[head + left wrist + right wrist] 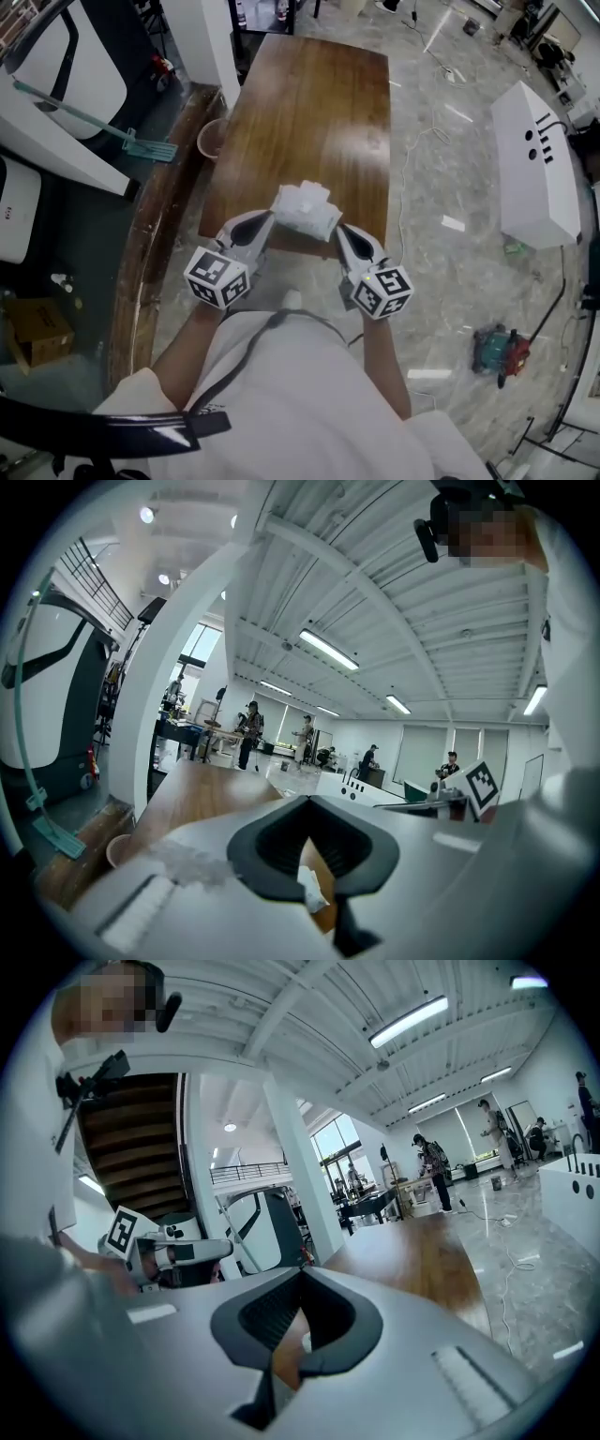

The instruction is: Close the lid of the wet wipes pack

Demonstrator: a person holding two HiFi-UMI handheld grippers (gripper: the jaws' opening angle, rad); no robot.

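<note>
The wet wipes pack (305, 210) is a crumpled white bundle near the close end of the wooden table (309, 103). My left gripper (270, 219) meets its left end and my right gripper (340, 231) its right end, both pointing away from me. Both jaw pairs look shut. In the left gripper view a scrap of the white pack (312, 889) shows in the hole behind the left gripper's (306, 801) tips. The right gripper (302, 1274) shows a smaller white speck there. Whether either pair pinches the pack is hidden. The lid cannot be made out.
A pale bowl (212, 138) sits off the table's left edge beside a teal-handled tool (141, 145). White machines (56, 84) stand at the left and a white cabinet (534, 169) at the right. Cables (412, 159) run across the marble floor. People stand far off in the hall.
</note>
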